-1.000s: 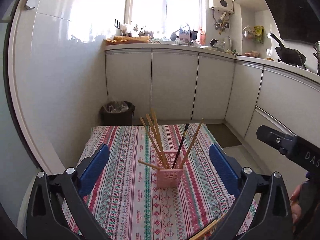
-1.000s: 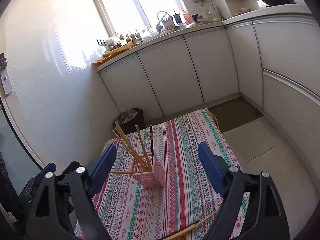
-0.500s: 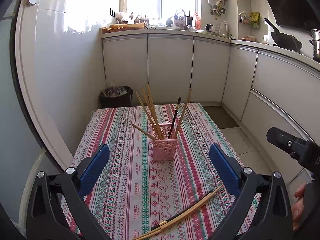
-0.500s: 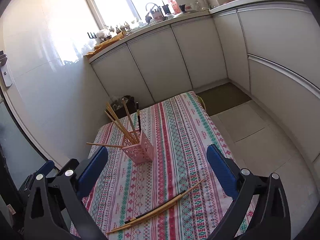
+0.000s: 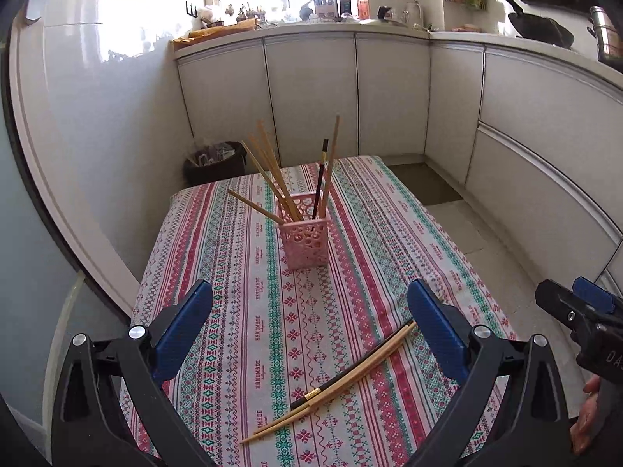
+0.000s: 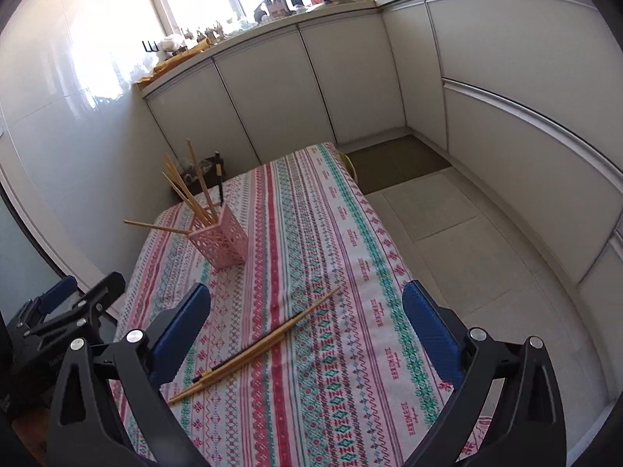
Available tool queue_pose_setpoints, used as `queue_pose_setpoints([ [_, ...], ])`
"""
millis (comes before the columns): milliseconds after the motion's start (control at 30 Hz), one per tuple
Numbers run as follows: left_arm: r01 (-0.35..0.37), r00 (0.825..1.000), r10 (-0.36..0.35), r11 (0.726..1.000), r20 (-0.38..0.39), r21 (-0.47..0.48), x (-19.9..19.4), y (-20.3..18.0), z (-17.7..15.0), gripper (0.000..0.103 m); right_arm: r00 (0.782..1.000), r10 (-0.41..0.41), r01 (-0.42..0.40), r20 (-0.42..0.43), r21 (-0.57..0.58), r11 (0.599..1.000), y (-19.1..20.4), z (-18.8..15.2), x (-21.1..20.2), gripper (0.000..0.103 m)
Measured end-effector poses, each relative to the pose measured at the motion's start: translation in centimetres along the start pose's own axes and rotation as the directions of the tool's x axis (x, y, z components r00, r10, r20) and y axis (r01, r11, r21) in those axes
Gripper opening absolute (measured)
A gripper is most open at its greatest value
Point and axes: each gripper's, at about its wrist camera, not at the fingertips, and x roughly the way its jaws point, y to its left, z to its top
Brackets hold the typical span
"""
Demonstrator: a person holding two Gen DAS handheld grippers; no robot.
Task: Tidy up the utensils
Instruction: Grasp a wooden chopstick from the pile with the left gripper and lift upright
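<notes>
A pink perforated holder (image 5: 305, 230) stands mid-table on the striped tablecloth (image 5: 233, 272), with several wooden chopsticks and one black chopstick upright in it. It also shows in the right wrist view (image 6: 221, 238). Loose chopsticks (image 5: 342, 379), wooden with one black, lie together near the table's front edge; they also show in the right wrist view (image 6: 257, 350). My left gripper (image 5: 309, 323) is open and empty above the table, the loose chopsticks between its fingers. My right gripper (image 6: 305, 329) is open and empty above the same chopsticks.
A dark waste bin (image 5: 216, 161) stands beyond the table's far left corner. White cabinets (image 5: 389, 93) run along the back and right. A glossy white wall (image 5: 97, 136) is close on the left. Tiled floor (image 6: 467, 241) lies right of the table.
Both grippers have pulled back and tilted down. The holder now looks farther off and the loose chopsticks have come fully into view between the fingers. Both grippers stay open.
</notes>
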Motion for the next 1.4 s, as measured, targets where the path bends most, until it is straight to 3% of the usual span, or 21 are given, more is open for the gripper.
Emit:
queue_pose_setpoints([
  [100, 0.075, 0.991, -0.066, 0.994, -0.119, 0.075, 2.7, -1.4, -0.8, 0.096, 0.997, -0.056, 0.058, -0.047, 0.041, 0.997, -2.4, -1.5, 1.3, 0.096],
  [133, 0.126, 0.979, -0.103, 0.984, -0.176, 0.123, 3.8, -2.4, -1.1, 0.096, 0.996, -0.054, 0.058, -0.071, 0.065, 0.996, -3.2, -1.8, 1.7, 0.096],
  [200, 0.165, 0.965, -0.106, 0.956, -0.239, 0.243, 5.6, -4.3, -2.0, 0.093, 0.992, -0.021, 0.039, -0.127, 0.143, 0.989, -4.9, -1.9, 2.5, 0.096],
  [233, 0.185, 0.958, -0.106, 0.937, -0.265, 0.295, 6.3, -5.2, -2.7, 0.088, 0.989, -0.009, 0.035, -0.147, 0.177, 0.984, -5.7, -1.9, 2.8, 0.096],
  [333, 0.299, 0.91, -0.155, 0.887, -0.385, 0.351, 8.8, -7.0, -3.9, 0.075, 0.986, -0.021, 0.065, -0.164, 0.266, 0.962, -7.8, -2.2, 3.2, 0.096],
  [467, 0.375, 0.861, -0.165, 0.846, -0.482, 0.378, 11.8, -8.2, -5.0, 0.057, 0.981, -0.025, 0.088, -0.193, 0.327, 0.941, -9.3, -2.1, 3.6, 0.096],
  [633, 0.416, 0.852, -0.155, 0.78, -0.501, 0.467, 13.4, -10.7, -4.8, 0.056, 0.969, 0.027, 0.078, -0.246, 0.408, 0.91, -10.5, -2.4, 4.5, 0.096],
  [800, 0.423, 0.849, -0.148, 0.766, -0.507, 0.484, 15.8, -14.2, -3.7, 0.056, 0.977, 0.022, 0.087, -0.212, 0.493, 0.866, -12.4, -2.1, 3.8, 0.096],
  [933, 0.432, 0.838, -0.116, 0.739, -0.534, 0.517, 18.0, -16.7, -3.7, 0.056, 0.972, 0.027, 0.101, -0.234, 0.52, 0.848, -13.6, -2.2, 4.1, 0.096],
  [967, 0.441, 0.831, -0.119, 0.737, -0.544, 0.513, 18.4, -17.1, -3.6, 0.054, 0.971, 0.026, 0.105, -0.239, 0.519, 0.849, -13.7, -2.2, 4.2, 0.096],
  [1000, 0.457, 0.816, -0.127, 0.738, -0.563, 0.496, 18.7, -17.2, -3.5, 0.043, 0.97, 0.024, 0.107, -0.242, 0.513, 0.852, -13.7, -2.1, 4.3, 0.096],
  [1033, 0.472, 0.796, -0.133, 0.747, -0.591, 0.468, 19.2, -17.2, -3.5, 0.024, 0.97, 0.021, 0.108, -0.243, 0.506, 0.856, -13.6, -2.1, 4.4, 0.096],
  [1100, 0.5, 0.764, -0.179, 0.772, -0.62, 0.392, 19.8, -16.5, -3.2, 0.011, 0.969, 0.022, 0.106, -0.245, 0.496, 0.862, -13.5, -2.1, 4.4, 0.096],
  [1267, 0.462, 0.773, -0.251, 0.852, -0.583, 0.247, 19.2, -12.4, -3.0, 0.008, 0.959, 0.03, 0.111, -0.282, 0.471, 0.875, -12.9, -2.3, 5.1, 0.096],
  [1400, 0.455, 0.787, -0.394, 0.891, -0.475, 0.014, 15.1, -6.5, -3.0, 0.006, 0.932, 0.045, 0.118, -0.358, 0.42, 0.9, -11.4, -2.9, 6.7, 0.096],
])
